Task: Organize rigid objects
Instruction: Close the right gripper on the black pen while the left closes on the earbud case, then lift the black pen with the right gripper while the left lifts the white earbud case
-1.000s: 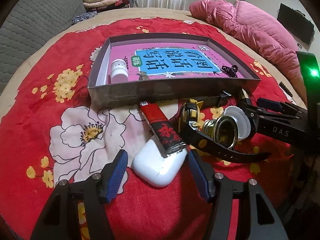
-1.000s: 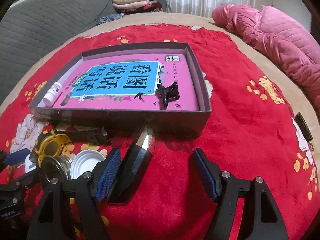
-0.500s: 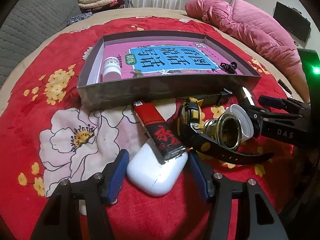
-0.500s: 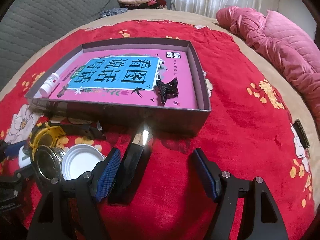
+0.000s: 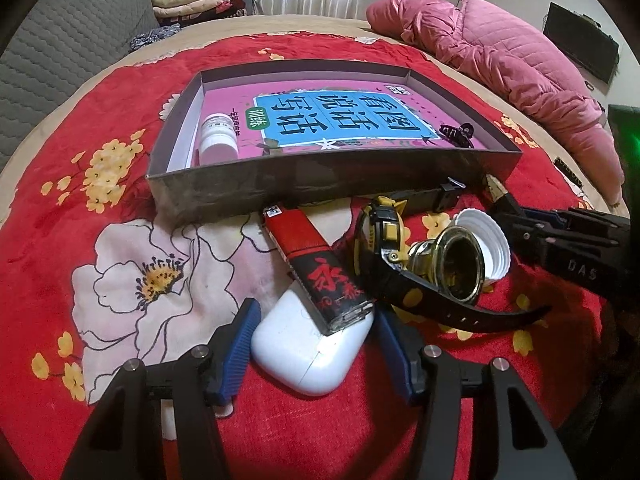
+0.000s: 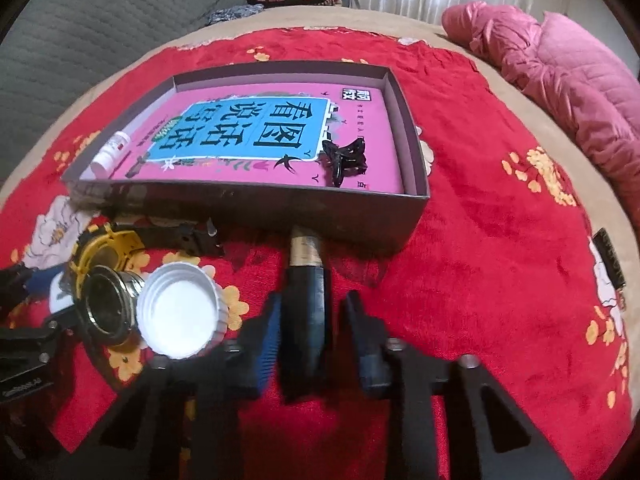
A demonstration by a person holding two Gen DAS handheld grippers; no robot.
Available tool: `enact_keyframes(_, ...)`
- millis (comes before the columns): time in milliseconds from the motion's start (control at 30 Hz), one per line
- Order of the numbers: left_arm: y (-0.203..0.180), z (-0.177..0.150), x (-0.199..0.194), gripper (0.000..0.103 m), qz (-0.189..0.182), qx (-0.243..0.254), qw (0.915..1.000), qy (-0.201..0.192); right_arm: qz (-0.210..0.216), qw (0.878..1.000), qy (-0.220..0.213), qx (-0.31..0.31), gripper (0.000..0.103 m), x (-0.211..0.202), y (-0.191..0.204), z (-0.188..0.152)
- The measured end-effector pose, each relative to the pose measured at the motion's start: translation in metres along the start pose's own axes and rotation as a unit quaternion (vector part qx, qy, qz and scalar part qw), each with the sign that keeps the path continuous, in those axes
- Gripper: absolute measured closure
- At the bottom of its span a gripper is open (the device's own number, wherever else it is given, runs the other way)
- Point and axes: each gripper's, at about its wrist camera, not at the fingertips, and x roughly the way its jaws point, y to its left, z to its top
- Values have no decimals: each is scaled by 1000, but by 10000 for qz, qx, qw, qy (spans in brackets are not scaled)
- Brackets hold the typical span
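A shallow grey box sits on a red floral blanket. Inside it lies a pink book with a blue panel of large Chinese characters, a small white bottle on its side at the box's left end, and a black hair claw near the right end.

In front of the box are a red and black lighter bearing a red Chinese character, a white earbud case, a black and yellow wristwatch, a brass-rimmed glass piece and a white screw cap.

The left gripper has been narrowing around the earbud case; whether its pads touch cannot be told.

The right gripper is clenched on a black lighter with a metal tip. "DAS" is printed on its arm.
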Motion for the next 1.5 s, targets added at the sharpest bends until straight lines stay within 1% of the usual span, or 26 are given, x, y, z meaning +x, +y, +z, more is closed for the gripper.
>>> enact_keyframes(100, 0, 0, 0, 46, -12, -17, 10000, -8, 136, 9998, -12, 108, 77, -2, -4, 0)
enact_keyframes(233, 1, -1, -4, 46, -57, -86, 9999, -15, 372, 9984, -13, 418, 77, -4, -14, 1)
enact_keyframes(467, 1, -3, -9, 46, -7, -206, 9998, 3, 517, 9971, -31, 566, 77, -11, -20, -2)
enact_keyframes(667, 3, -5, -19, 46, -92, -418, 9991, 34, 516, 9971, -126, 539, 77, -17, -21, -1)
enact_keyframes(867, -2, -5, -25, 46, -49, -417, 9991, 36, 520, 9973, -136, 508, 77, -20, -21, -4)
enact_keyframes(1233, -13, 1, -53, 46, -57, -378, 9990, -216, 693, 9961, -501, 205, 77, -41, -7, -6)
enact_keyframes(1333, -15, 3, -59, 46, -7, -363, 9990, -268, 744, 9952, -618, 167, 77, -47, -4, -5)
enact_keyframes(1500, -18, 7, -66, 46, 16, -348, 9987, -364, 819, 9940, -709, 118, 77, -52, -1, -4)
